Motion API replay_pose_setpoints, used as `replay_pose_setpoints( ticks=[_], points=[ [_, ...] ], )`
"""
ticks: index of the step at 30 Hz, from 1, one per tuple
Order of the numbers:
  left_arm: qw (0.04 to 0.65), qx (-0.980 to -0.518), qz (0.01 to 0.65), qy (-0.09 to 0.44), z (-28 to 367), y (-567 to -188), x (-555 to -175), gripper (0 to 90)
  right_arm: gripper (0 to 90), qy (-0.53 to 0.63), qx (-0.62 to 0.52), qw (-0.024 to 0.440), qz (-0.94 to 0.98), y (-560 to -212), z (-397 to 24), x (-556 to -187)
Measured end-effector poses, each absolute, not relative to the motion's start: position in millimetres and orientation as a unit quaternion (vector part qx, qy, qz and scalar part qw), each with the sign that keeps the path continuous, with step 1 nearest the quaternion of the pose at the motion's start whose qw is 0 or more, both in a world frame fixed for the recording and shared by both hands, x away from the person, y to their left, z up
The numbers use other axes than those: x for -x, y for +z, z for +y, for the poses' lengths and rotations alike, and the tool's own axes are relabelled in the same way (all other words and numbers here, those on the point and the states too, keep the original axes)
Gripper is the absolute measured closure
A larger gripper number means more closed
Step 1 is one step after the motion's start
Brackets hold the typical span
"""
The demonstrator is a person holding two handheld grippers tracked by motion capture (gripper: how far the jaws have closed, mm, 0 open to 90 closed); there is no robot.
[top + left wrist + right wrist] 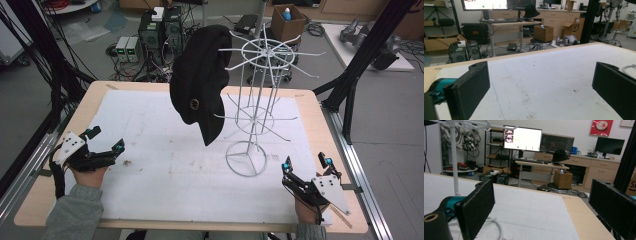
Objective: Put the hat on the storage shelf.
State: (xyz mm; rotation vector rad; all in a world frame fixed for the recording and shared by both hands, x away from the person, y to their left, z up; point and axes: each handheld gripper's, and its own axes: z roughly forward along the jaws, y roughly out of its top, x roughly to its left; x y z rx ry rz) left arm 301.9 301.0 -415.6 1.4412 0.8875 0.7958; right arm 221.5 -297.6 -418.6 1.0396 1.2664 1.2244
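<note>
Hat (199, 80): hangs long-axis down on the white rack (255, 107), ahead between both grippers (roughly equidistant)
Left gripper (106, 144): jaws apart; empty
Right gripper (306, 162): jaws apart; empty

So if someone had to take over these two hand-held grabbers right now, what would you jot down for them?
Left gripper: open, holding nothing, resting at the table's left edge.
Right gripper: open, holding nothing, near the right front corner.
Black hat: hanging from an upper arm of the white wire rack, which stands mid-table on the white mat.
Done: the hat hangs clear of the mat, neither gripper touching it.
Left: nothing obvious in hand; probably check the hat sits securely, or lift it off if that is wanted.
</note>
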Motion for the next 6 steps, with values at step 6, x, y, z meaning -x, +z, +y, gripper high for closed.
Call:
replay_pose_setpoints(
  ticks=[6],
  points=[
    [0.593, -0.622, 0.382, 0.34, 300.7, -415.9, -302.0, 1.7, 5.8, 0.511, -0.435, 0.521, 0.527, -418.6, -297.7, -221.8]
  ],
)
